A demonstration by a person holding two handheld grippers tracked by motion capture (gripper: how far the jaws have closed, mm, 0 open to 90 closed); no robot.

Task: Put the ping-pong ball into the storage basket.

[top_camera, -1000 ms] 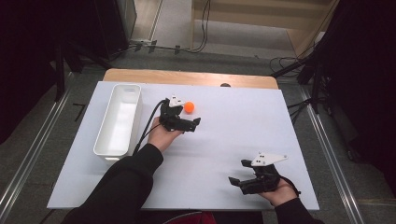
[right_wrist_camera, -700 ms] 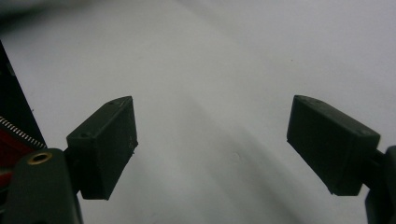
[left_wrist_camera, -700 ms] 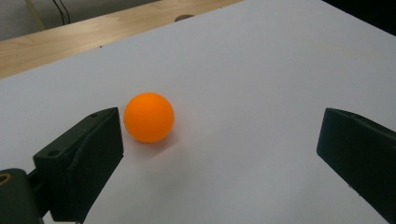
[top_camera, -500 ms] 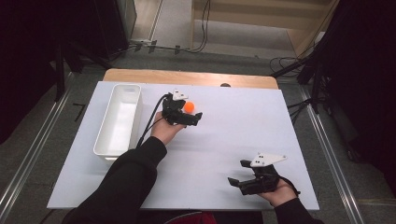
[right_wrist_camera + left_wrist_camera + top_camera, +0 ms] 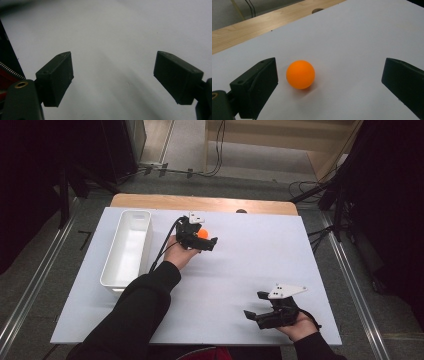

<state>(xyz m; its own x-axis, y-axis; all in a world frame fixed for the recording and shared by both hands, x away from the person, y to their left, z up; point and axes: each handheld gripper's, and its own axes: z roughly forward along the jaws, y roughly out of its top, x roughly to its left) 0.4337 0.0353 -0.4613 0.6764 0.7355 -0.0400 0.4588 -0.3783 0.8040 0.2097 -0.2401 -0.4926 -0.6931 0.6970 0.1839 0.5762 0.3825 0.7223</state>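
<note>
A: What sits farthest left on the worktop (image 5: pixel 240 270)?
B: A white bin (image 5: pixel 126 247).
A: And then?
B: The left tongs (image 5: pixel 329 82), spread wide around an orange ball (image 5: pixel 300 74), nearer one jaw, untouched.
A: The right tongs (image 5: pixel 112 77)?
B: Gaping, over bare white surface.

White tray (image 5: pixel 126 247) on white table (image 5: pixel 260 265), left side; cables on floor (image 5: pixel 215 150) beyond.

We note an orange ball (image 5: pixel 300 74) on a plain white sheet (image 5: pixel 240 270), a white bin (image 5: pixel 126 249), black grippers (image 5: pixel 198 240) with grey plates, a tan wood table edge (image 5: pixel 200 202), and black sleeves (image 5: pixel 135 312).
</note>
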